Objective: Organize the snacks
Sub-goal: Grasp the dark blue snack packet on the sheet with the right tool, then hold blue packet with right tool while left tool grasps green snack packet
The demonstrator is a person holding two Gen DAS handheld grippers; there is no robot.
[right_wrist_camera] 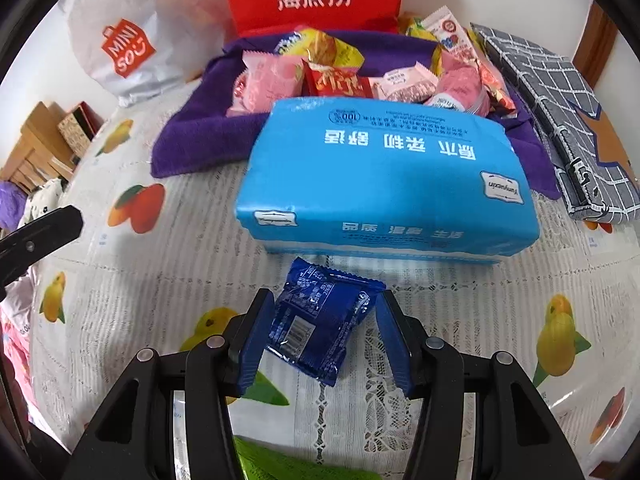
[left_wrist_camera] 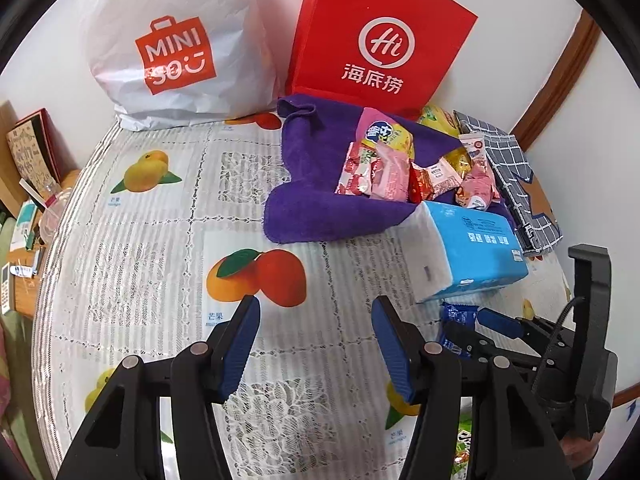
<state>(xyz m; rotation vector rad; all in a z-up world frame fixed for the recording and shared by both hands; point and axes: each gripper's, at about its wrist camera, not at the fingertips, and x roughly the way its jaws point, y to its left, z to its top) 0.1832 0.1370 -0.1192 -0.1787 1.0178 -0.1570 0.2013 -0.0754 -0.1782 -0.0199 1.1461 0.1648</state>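
Blue packet [right_wrist_camera: 320, 326]: lies flat on the tablecloth [right_wrist_camera: 440, 288], just in front of the tissue pack [right_wrist_camera: 384, 176].
Right gripper [right_wrist_camera: 322, 342]: jaws part-open, straddling the packet — left pad at its edge, firm grip not clear.
Left gripper [left_wrist_camera: 316, 346]: part-open, nothing between the fingers.
Snack pile [left_wrist_camera: 404, 164]: on the purple towel [left_wrist_camera: 316, 204] — behind the tissue pack.

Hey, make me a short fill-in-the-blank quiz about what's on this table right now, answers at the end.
1. The pile of snack packets lies on a ____ towel.
2. Between the right gripper fingers sits a dark ____ snack packet.
3. The red paper bag stands to the right of a ____ plastic bag.
4. The left gripper holds ____.

Answers: purple; blue; white; nothing
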